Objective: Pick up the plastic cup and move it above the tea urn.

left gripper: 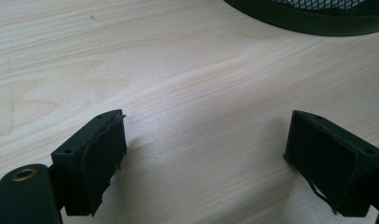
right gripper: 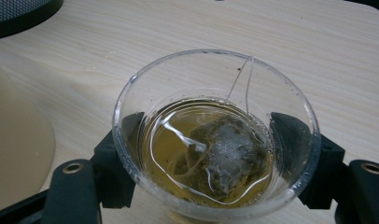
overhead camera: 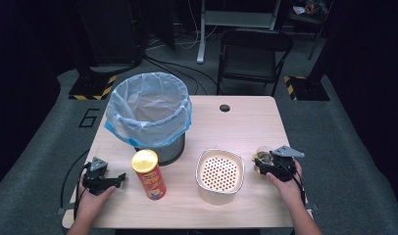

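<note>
Right gripper (right gripper: 211, 154) jaws flank one glass cup (right gripper: 214, 135) on the counter (overhead camera: 246, 117); contact unclear. Inside: tea, one teabag (right gripper: 225, 154). Left gripper (left gripper: 206, 158) jaws wide, nothing between. Also one strainer bowl (overhead camera: 220, 171), one chips can (overhead camera: 149, 174), one lined bin (overhead camera: 149, 113).

tea bag (right gripper: 227, 154) in glass (right gripper: 131, 100), strainer (overhead camera: 220, 171) left
</note>
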`<action>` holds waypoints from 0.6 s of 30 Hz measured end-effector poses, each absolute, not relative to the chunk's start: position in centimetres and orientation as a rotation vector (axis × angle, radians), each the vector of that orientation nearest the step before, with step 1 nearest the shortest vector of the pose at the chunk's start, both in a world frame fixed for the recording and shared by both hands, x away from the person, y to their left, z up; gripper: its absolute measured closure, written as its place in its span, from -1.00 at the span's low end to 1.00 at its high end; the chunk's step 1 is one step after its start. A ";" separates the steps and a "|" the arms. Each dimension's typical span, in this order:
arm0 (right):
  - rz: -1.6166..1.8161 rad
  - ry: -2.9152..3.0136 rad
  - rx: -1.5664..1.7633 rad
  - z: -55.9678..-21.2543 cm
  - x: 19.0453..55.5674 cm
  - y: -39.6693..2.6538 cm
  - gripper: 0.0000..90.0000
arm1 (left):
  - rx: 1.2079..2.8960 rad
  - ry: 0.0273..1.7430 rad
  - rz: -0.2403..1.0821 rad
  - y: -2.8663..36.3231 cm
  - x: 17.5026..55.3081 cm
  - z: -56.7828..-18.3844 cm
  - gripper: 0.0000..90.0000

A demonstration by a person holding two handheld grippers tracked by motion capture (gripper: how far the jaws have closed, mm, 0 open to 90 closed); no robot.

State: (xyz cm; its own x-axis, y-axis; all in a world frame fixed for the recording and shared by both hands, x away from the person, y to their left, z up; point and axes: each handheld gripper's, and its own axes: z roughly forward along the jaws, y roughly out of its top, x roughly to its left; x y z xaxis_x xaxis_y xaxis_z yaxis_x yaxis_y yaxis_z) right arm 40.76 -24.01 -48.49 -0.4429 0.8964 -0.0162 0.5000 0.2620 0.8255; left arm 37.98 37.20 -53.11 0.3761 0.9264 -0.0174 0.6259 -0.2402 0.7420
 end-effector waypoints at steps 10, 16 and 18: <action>1.040 2.053 1.245 -48.6 41.4 -23.6 -0.41 | 1.967 1.335 0.572 37.2 38.0 -53.1 -0.74; 1.041 2.068 1.219 -48.4 41.2 -23.3 -0.38 | 1.975 1.336 0.563 37.2 38.0 -53.0 -0.74; 1.058 2.073 1.205 -48.3 41.0 -23.2 -0.38 | 1.974 1.336 0.563 37.2 38.0 -53.0 -0.74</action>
State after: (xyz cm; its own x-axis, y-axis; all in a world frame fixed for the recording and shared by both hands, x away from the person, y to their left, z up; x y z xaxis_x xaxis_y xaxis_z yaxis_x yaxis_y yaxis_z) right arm 41.03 -23.21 -48.27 -0.4728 0.8799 -0.0470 0.4779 0.3008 0.8253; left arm 37.98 37.24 -53.05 0.3799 0.9248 -0.0200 0.6312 -0.2433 0.7365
